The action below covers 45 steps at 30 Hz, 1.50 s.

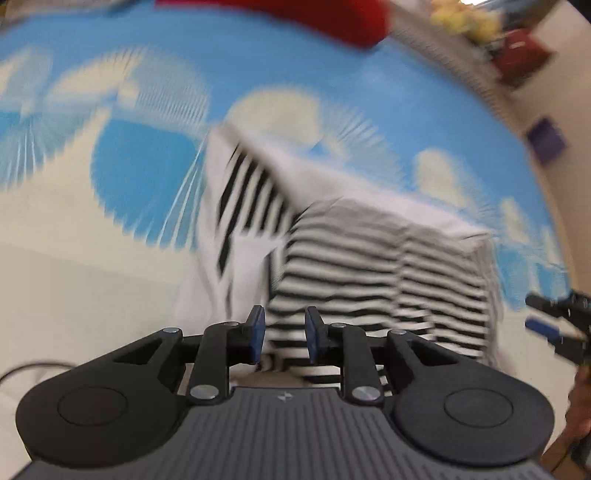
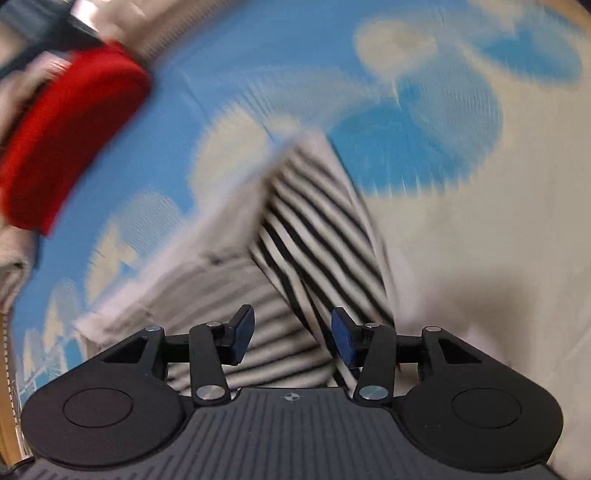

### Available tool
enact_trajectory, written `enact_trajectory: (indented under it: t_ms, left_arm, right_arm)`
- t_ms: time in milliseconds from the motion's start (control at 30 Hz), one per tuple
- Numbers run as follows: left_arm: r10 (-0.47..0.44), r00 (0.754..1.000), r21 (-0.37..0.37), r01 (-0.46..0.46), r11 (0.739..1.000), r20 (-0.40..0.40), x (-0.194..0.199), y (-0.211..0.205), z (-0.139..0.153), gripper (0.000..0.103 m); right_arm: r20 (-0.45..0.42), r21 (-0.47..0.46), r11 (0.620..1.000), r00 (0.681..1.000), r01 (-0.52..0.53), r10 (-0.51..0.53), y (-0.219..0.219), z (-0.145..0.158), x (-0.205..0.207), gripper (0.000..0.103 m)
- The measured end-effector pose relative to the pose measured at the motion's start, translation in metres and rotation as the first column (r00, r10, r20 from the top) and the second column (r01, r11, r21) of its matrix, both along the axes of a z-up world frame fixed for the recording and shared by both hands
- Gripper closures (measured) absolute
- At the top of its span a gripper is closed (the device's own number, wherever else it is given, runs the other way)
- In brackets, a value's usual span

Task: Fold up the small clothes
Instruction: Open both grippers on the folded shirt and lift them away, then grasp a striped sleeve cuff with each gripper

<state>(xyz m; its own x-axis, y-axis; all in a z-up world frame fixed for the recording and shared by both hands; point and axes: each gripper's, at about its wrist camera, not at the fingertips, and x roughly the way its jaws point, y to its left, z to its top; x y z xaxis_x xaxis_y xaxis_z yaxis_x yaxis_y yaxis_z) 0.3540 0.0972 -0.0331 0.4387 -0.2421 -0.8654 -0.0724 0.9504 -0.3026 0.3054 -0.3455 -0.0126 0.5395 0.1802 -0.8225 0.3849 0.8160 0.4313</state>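
Observation:
A black-and-white striped small garment (image 1: 369,266) lies partly folded on a blue and cream patterned sheet (image 1: 332,81); one flap is turned over and shows its pale inner side. My left gripper (image 1: 284,332) hovers over the garment's near edge. Its blue pads stand a little apart and nothing is pinched between them. In the right wrist view the same garment (image 2: 314,229) spreads out below my right gripper (image 2: 293,332), whose pads stand wider apart, open, with only cloth underneath. The right gripper (image 1: 533,313) also shows at the right edge of the left wrist view. Both views are motion-blurred.
A red folded cloth (image 2: 66,129) lies at the far edge of the sheet and appears as the red cloth (image 1: 295,18) in the left wrist view. Beyond the sheet's far right corner are yellow items (image 1: 461,18), a red box (image 1: 521,51) and a purple object (image 1: 546,136).

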Motion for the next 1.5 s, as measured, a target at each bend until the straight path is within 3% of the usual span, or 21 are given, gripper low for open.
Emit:
enact_trajectory:
  t_ms: [67, 133, 333, 467, 633, 700, 733, 800, 900, 967, 1000, 1033, 1067, 1100, 1167, 1200, 1267, 1400, 1500]
  left_arm:
    - [0.004, 0.999, -0.048, -0.001, 0.999, 0.049, -0.020, 0.001, 0.023, 0.079]
    - [0.007, 0.998, -0.051, -0.003, 0.999, 0.069, -0.044, 0.003, 0.043, 0.079]
    - [-0.085, 0.979, 0.053, 0.076, 0.996, 0.187, -0.142, 0.012, 0.095, 0.079]
    - [-0.078, 0.972, 0.009, 0.078, 0.997, 0.221, -0.213, 0.022, 0.094, 0.079]
    - [-0.070, 0.976, 0.056, 0.060, 0.997, 0.205, -0.279, 0.021, 0.041, 0.079]
    - [-0.060, 0.990, 0.116, 0.045, 0.992, 0.125, -0.287, 0.018, 0.025, 0.079]
    - [-0.051, 0.991, 0.108, 0.038, 0.993, 0.121, -0.289, 0.018, 0.026, 0.079]
    - [-0.033, 0.990, 0.085, 0.021, 0.996, 0.137, -0.290, 0.021, 0.031, 0.079]
    - [-0.049, 0.983, 0.105, 0.030, 0.994, 0.177, -0.293, 0.022, 0.029, 0.077]
    - [-0.056, 0.981, 0.110, 0.035, 0.993, 0.188, -0.297, 0.024, 0.013, 0.075]
    - [-0.051, 0.982, 0.100, 0.033, 0.994, 0.184, -0.294, 0.026, 0.003, 0.074]
    - [-0.032, 0.992, 0.117, 0.018, 0.993, 0.118, -0.289, 0.027, -0.009, 0.073]
    - [0.003, 0.997, 0.123, -0.012, 0.992, 0.075, -0.282, 0.027, -0.016, 0.070]
    - [0.010, 0.997, 0.097, -0.018, 0.995, 0.081, -0.277, 0.028, -0.019, 0.065]
    - [0.006, 0.994, 0.095, -0.016, 0.995, 0.108, -0.272, 0.028, -0.020, 0.032]
    - [0.012, 0.994, 0.111, -0.024, 0.993, 0.109, -0.270, 0.028, -0.022, 0.026]
    - [0.017, 0.997, 0.123, -0.026, 0.992, 0.075, -0.264, 0.027, -0.031, 0.023]
    - [0.082, 0.997, 0.066, -0.081, 0.994, -0.005, -0.250, 0.033, -0.045, 0.023]
    - [0.129, 0.990, 0.078, -0.124, 0.989, -0.065, -0.245, 0.036, -0.059, 0.023]
  right_arm:
    - [0.116, -0.050, 0.999, 0.993, -0.005, 0.011, -0.003, 0.032, -0.013, 0.055]
    - [0.220, -0.111, 0.994, 0.975, 0.005, 0.020, -0.008, 0.064, -0.043, 0.055]
    - [0.330, -0.125, 0.989, 0.937, -0.075, 0.112, -0.024, 0.110, -0.140, 0.054]
    - [0.349, -0.140, 0.989, 0.933, -0.043, 0.090, -0.045, 0.097, -0.213, 0.054]
    - [0.280, -0.207, 0.978, 0.959, 0.010, 0.050, -0.045, 0.049, -0.277, 0.054]
    - [0.235, -0.259, 0.965, 0.968, -0.030, 0.093, -0.035, 0.026, -0.289, 0.054]
    - [0.179, -0.246, 0.968, 0.979, -0.050, 0.096, -0.032, 0.015, -0.289, 0.052]
    - [0.182, -0.172, 0.980, 0.975, -0.096, 0.127, -0.030, 0.003, -0.292, 0.052]
    - [0.124, -0.238, 0.965, 0.982, -0.113, 0.146, -0.020, -0.013, -0.289, 0.051]
    - [0.107, -0.214, 0.970, 0.984, -0.114, 0.140, -0.020, -0.019, -0.285, 0.048]
    - [0.097, -0.197, 0.972, 0.984, -0.125, 0.147, -0.020, -0.022, -0.283, 0.044]
    - [0.084, -0.195, 0.972, 0.985, -0.131, 0.149, -0.019, -0.026, -0.282, 0.042]
    - [0.072, -0.200, 0.971, 0.986, -0.131, 0.148, -0.019, -0.029, -0.280, 0.042]
    - [0.063, -0.203, 0.970, 0.987, -0.133, 0.148, -0.018, -0.030, -0.277, 0.040]
    - [0.053, -0.199, 0.972, 0.989, -0.126, 0.139, -0.020, -0.036, -0.271, 0.038]
    - [0.052, -0.195, 0.974, 0.990, -0.119, 0.131, -0.021, -0.038, -0.270, 0.035]
    - [0.035, -0.188, 0.976, 0.992, -0.109, 0.117, -0.023, -0.042, -0.265, 0.030]
    - [-0.022, -0.173, 0.979, 0.994, -0.109, 0.106, -0.021, -0.056, -0.253, 0.030]
    - [-0.087, -0.179, 0.980, 0.993, -0.091, 0.077, -0.022, -0.067, -0.250, 0.030]
